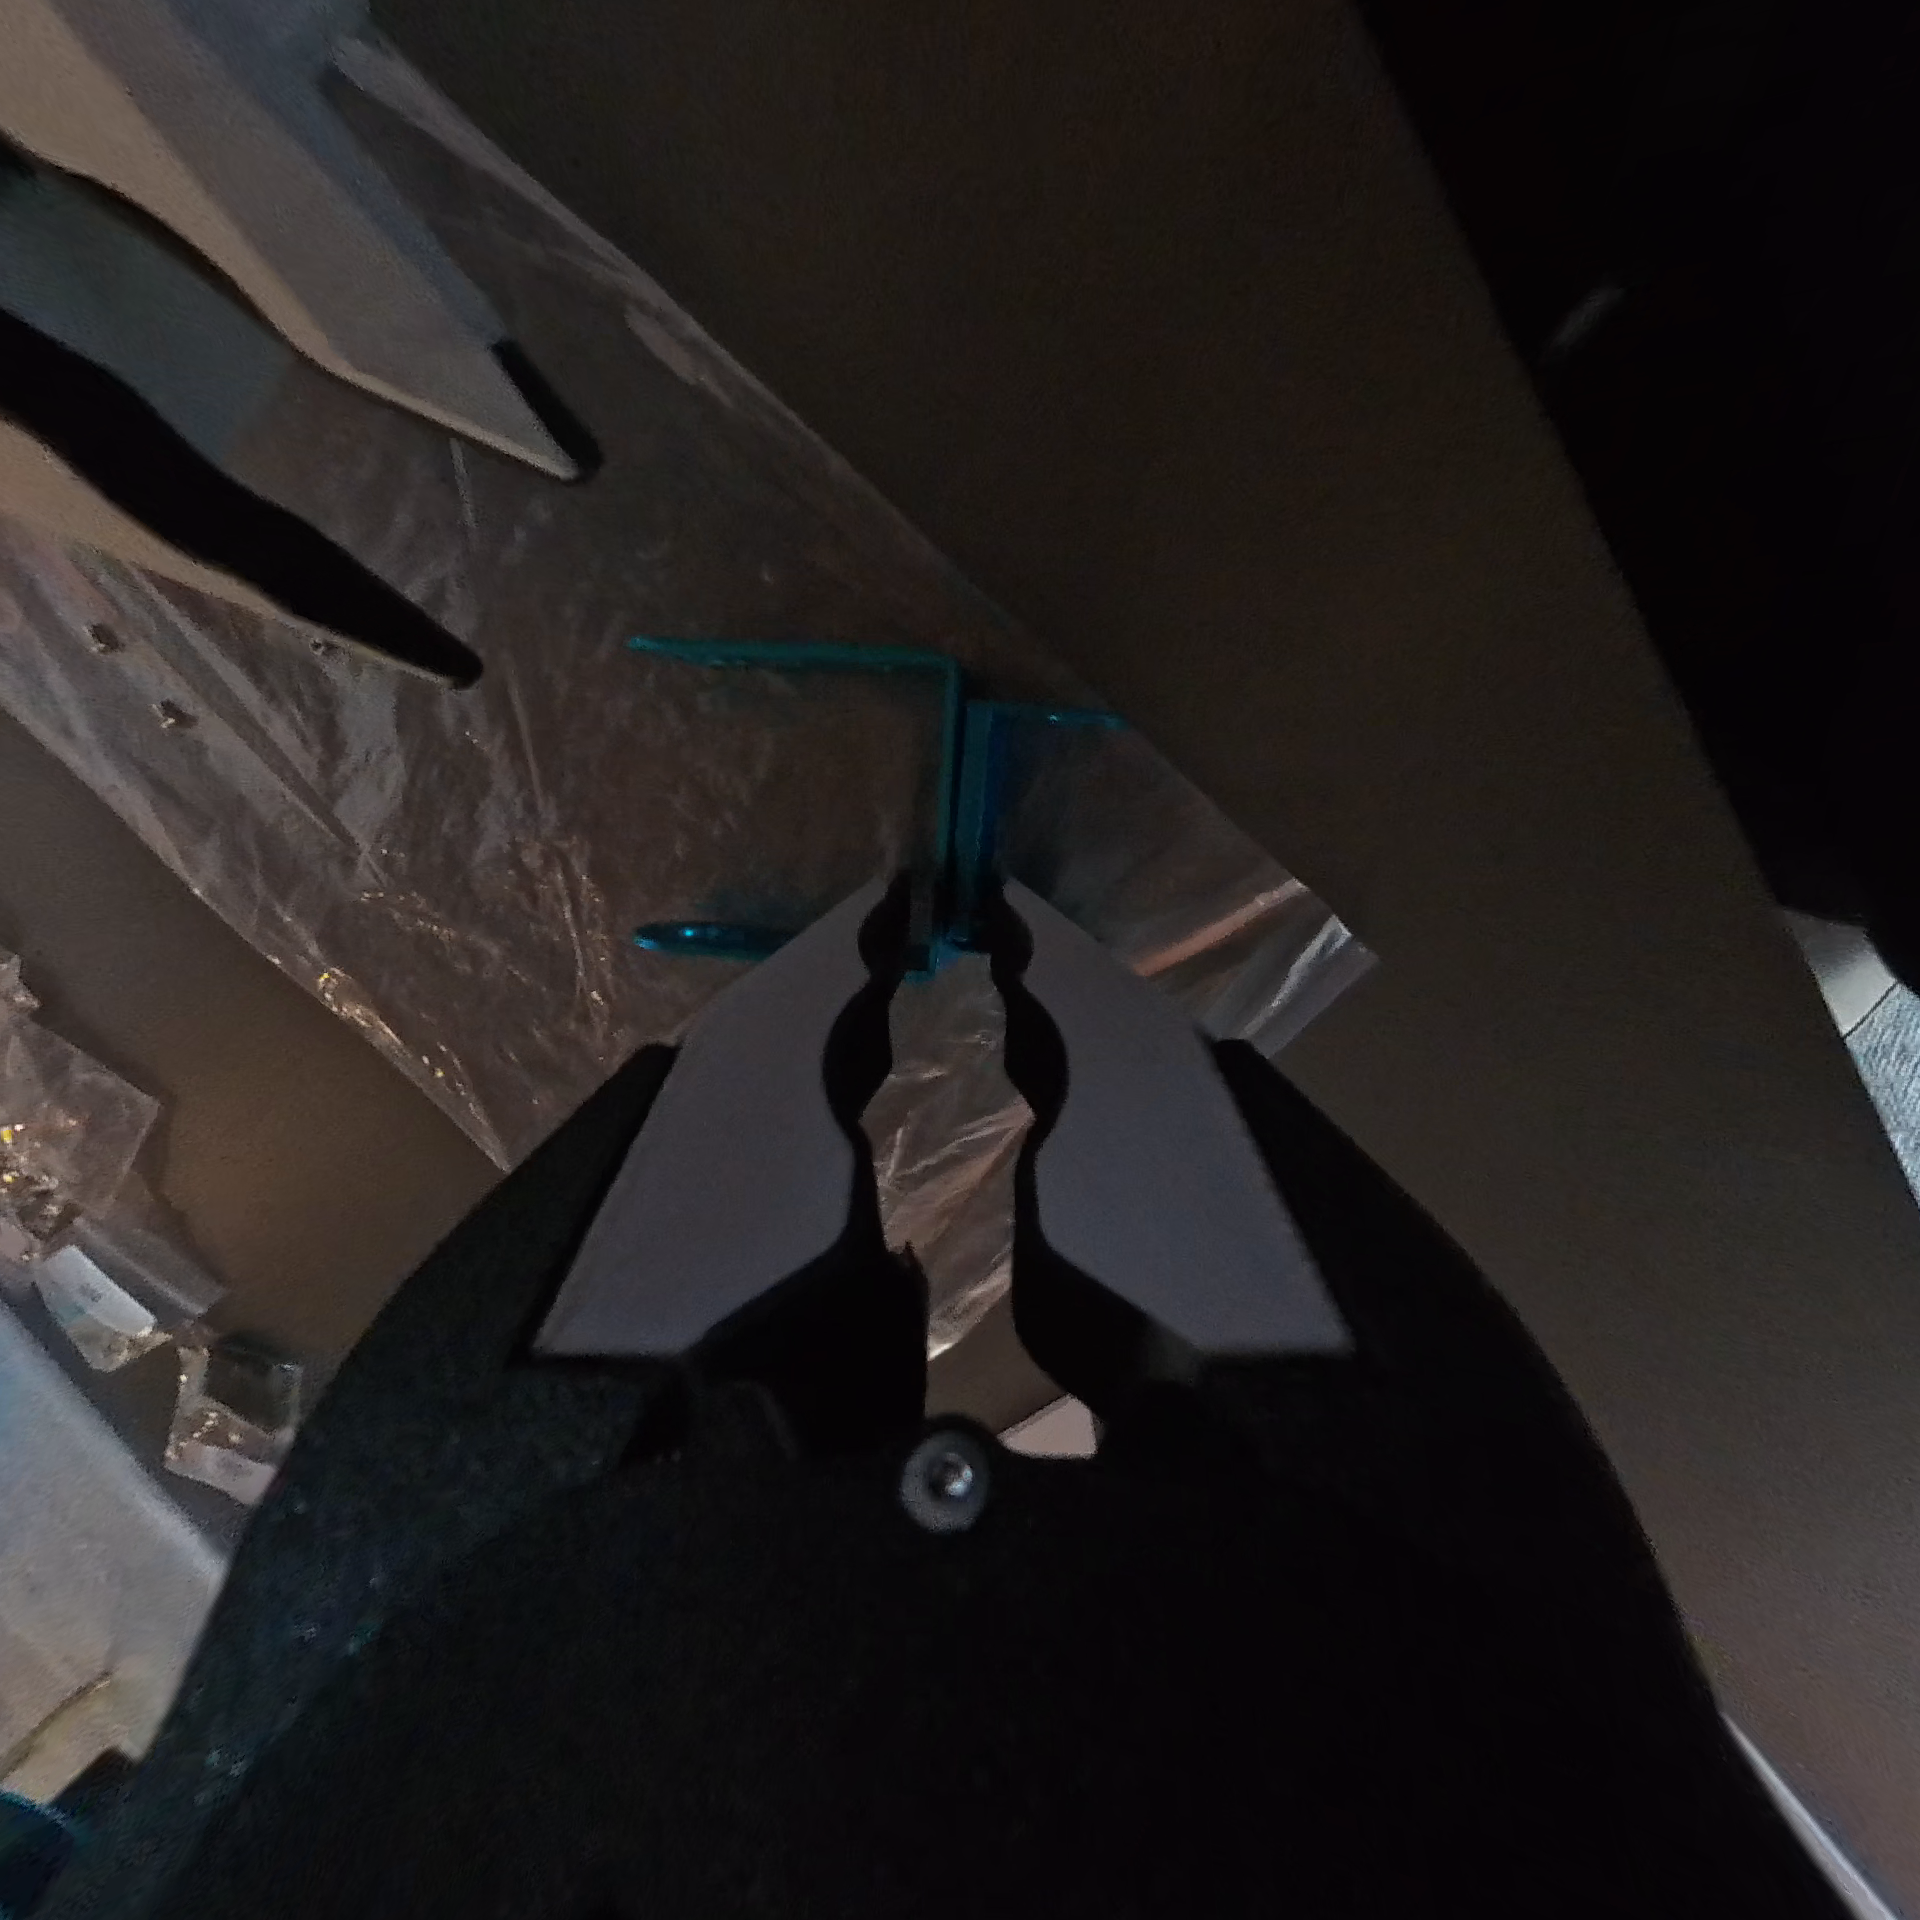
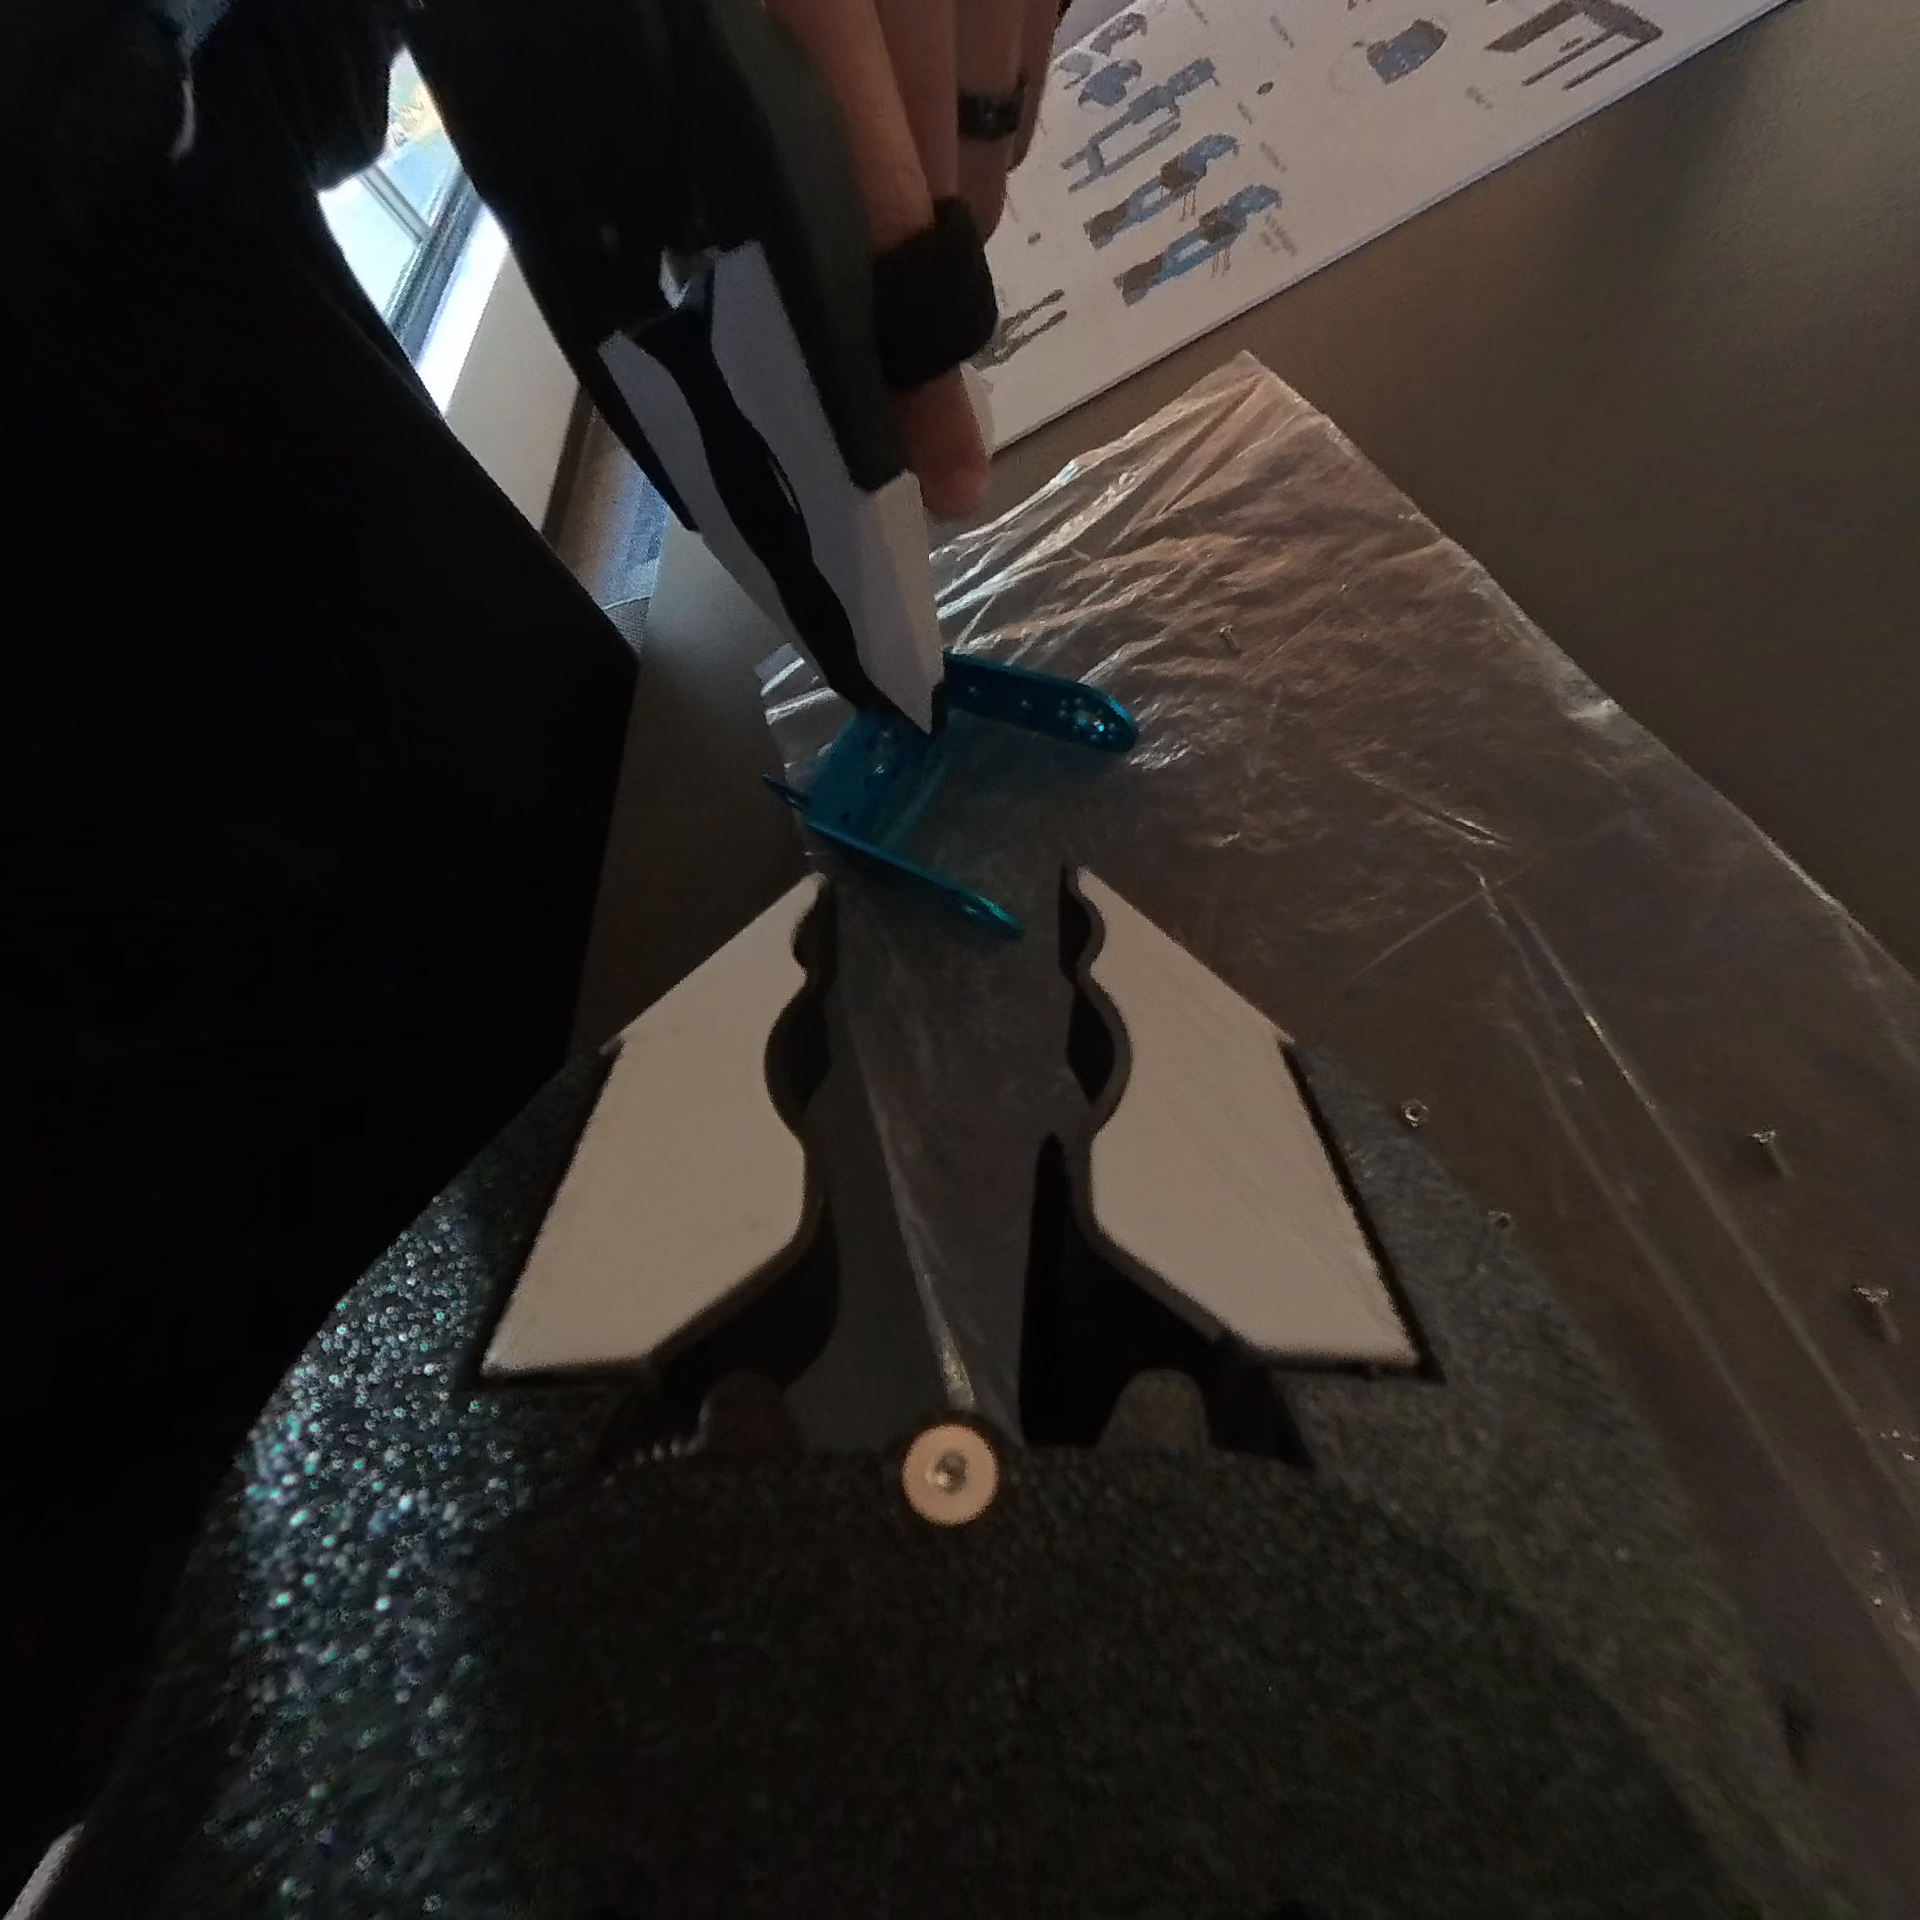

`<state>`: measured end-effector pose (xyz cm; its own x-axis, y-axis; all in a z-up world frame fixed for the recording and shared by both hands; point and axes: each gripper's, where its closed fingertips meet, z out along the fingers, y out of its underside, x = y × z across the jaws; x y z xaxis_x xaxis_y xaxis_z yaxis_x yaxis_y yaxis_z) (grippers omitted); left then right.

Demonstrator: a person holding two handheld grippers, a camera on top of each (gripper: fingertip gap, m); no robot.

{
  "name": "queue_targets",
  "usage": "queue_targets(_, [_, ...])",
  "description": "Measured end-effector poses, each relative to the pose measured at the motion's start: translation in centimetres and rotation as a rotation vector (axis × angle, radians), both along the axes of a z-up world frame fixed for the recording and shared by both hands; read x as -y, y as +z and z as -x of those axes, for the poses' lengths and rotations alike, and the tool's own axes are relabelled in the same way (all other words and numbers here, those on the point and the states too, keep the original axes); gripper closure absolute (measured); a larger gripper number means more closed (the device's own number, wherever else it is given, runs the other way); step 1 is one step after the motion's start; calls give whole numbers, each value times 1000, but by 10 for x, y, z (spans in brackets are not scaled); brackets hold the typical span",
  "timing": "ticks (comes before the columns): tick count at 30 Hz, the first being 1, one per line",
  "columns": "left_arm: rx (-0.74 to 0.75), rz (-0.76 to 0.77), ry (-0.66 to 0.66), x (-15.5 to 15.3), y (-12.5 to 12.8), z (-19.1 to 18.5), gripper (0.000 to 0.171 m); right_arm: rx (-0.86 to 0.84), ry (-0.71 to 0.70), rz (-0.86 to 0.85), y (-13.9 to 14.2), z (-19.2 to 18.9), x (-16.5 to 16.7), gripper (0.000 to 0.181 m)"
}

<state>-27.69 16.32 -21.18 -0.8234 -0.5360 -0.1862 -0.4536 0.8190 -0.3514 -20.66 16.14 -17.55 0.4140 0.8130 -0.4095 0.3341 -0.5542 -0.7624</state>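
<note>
My left gripper (image 1: 951, 894) is shut on two blue metal U-brackets (image 1: 951, 769) set back to back, pinching their flat backs at the fingertips. In the right wrist view a hand (image 2: 935, 208) holds that left gripper (image 2: 904, 707), tilted down onto the brackets (image 2: 873, 774) above a clear plastic sheet (image 2: 1351, 727). My right gripper (image 2: 940, 894) is open and empty, its tips just short of the nearest bracket arm (image 2: 966, 909). It also shows open at the upper left of the left wrist view (image 1: 525, 566).
The plastic sheet (image 1: 416, 831) lies on a brown table (image 2: 1714, 364). Small screws (image 2: 1766, 1148) lie on its right part. A white printed sheet with diagrams (image 2: 1247, 156) lies beyond. Small bags of parts (image 1: 73, 1164) sit to the left. A dark-clothed person (image 2: 260, 727) stands close. Some 9 centimeters of space lies between my two pairs of fingers.
</note>
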Motion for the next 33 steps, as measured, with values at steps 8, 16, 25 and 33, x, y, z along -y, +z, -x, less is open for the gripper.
queue_targets(8, [103,62,84,1,8,-5,151,-3,-2,16,2,0,-1,138])
queue_targets(16, [213,114,199,-2,18,-2,142,38,9,0,0,2,2,137])
queue_targets(25, [499,403,439,-35,51,-9,135,118,2,-59,-2,-1,3,137])
queue_targets(33, [598,666,619,-66,81,-4,130,129,-181,-289,36,-24,-31,140])
